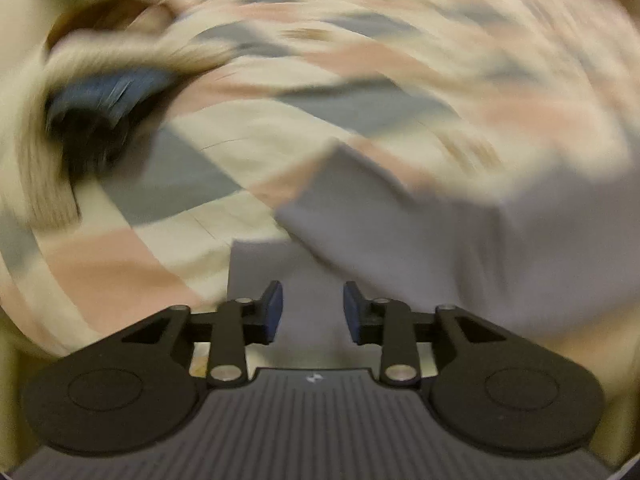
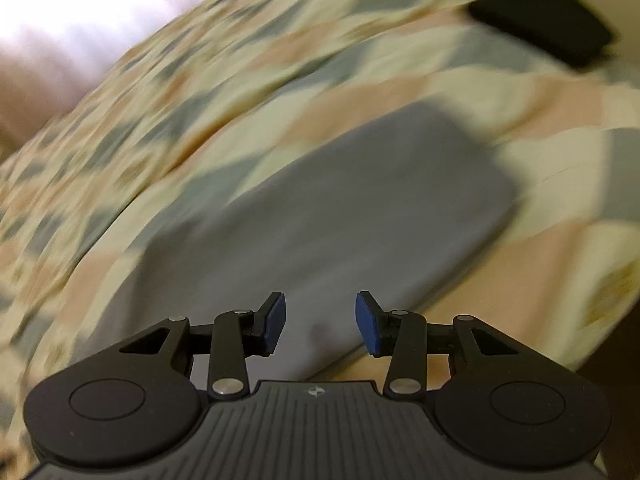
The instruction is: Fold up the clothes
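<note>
A folded grey garment [image 2: 340,216] lies flat on a checked bedspread [image 2: 200,80]. My right gripper [image 2: 320,322] hovers over its near edge, open, nothing between the blue pads. In the left wrist view the same grey garment [image 1: 460,240] fills the lower right, with a strip of it running under my left gripper [image 1: 313,312], which is open and holds nothing. Both views are blurred by motion.
A dark folded item [image 2: 544,24] rests on the bedspread at the far right. A heap of beige ribbed cloth [image 1: 40,160] over something dark blue [image 1: 108,92] lies at the left. The bedspread [image 1: 280,80] covers the surface all around.
</note>
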The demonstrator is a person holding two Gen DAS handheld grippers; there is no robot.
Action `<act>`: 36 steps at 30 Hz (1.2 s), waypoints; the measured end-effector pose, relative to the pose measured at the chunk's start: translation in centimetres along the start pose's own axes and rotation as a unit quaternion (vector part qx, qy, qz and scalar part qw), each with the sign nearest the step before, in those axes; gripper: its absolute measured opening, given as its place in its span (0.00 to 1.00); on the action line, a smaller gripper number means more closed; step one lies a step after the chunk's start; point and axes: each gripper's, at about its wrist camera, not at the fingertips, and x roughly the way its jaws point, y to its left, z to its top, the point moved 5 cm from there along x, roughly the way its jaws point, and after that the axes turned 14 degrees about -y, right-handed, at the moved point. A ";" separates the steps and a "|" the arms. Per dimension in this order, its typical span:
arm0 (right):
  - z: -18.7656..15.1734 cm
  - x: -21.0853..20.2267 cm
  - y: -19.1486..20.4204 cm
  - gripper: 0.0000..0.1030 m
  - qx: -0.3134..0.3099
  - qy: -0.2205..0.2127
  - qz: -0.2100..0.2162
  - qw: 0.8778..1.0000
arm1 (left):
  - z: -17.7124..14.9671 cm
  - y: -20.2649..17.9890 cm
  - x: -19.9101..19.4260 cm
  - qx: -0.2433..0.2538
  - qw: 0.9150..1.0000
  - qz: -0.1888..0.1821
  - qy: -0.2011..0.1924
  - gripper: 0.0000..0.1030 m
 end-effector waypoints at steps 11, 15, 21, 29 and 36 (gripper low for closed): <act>-13.0 -1.6 14.7 0.49 0.012 0.016 -0.006 1.000 | 4.1 3.3 14.2 0.057 0.980 -0.187 0.046 0.37; -16.3 -2.5 16.7 0.49 0.049 0.019 -0.024 0.998 | 3.2 1.7 15.7 0.110 0.963 -0.235 0.076 0.01; -16.3 -3.6 16.9 0.49 0.051 0.003 -0.042 0.998 | 4.7 5.5 9.2 0.039 0.979 -0.195 0.055 0.01; -15.6 -1.9 17.2 0.50 0.041 0.006 -0.032 0.999 | 0.9 10.5 5.6 -0.025 0.986 -0.139 0.089 0.01; -16.0 -0.9 18.5 0.53 -0.028 0.014 -0.015 0.999 | -4.0 9.7 7.8 0.013 0.987 -0.117 0.105 0.02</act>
